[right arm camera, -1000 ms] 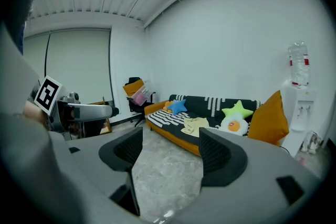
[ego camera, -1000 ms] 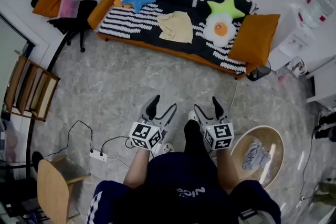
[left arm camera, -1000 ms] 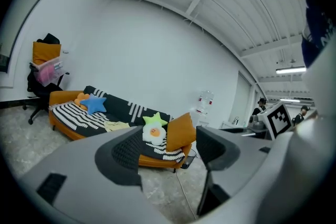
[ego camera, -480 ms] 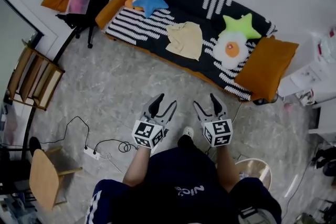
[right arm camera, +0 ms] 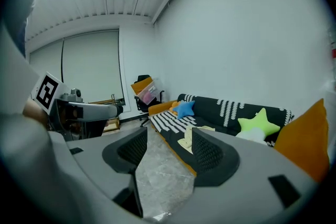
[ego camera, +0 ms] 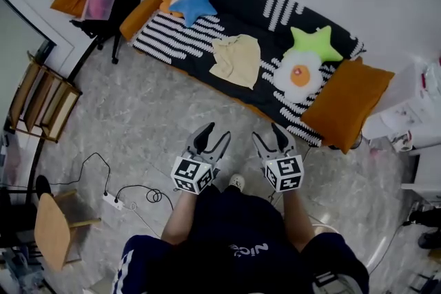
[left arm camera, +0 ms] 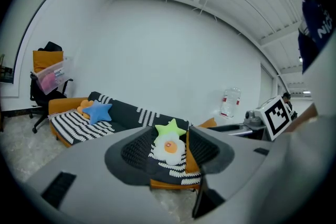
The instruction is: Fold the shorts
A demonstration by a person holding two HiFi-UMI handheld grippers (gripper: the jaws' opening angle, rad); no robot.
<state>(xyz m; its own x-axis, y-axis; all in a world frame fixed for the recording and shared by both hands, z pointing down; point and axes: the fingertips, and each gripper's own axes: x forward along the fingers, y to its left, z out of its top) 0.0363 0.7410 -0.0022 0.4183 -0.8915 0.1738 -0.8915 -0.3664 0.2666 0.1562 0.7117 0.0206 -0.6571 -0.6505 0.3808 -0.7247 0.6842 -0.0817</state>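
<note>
Pale yellow shorts (ego camera: 236, 60) are lying loose and rumpled on the sofa (ego camera: 185, 36), about the middle of the seat. A blue star cushion (ego camera: 193, 0) sits toward the sofa's left end, and a fried-egg cushion (ego camera: 300, 74) and a green star cushion (ego camera: 313, 43) toward its right. The shorts' near hem stops just short of the sofa's orange front edge.

Both grippers are out in front of the sofa, side by side and well back from that edge, with their noses aimed at it. The left gripper (ego camera: 217, 133) has its jaws part-way apart with nothing between them. They have just been closing in, and through the gap you see only the egg cushion and the sofa's right end. The right gripper (ego camera: 266, 132) is much the same, jaws apart and empty and just drawn narrower, with the shorts framed beyond its right jaw.

Between the grippers and the sofa's front edge runs a broad stretch of grey marbled floor (ego camera: 145, 113).

At the sofa's right end a big orange cushion (ego camera: 344, 103) hangs out past the front edge. Beside its left end stands an office chair (ego camera: 103, 14). A wooden rack (ego camera: 41, 110) lines the wall further out from that end. A power strip (ego camera: 112, 201) with a looped cable lies on the floor well away from the sofa, beside the person's left leg.
</note>
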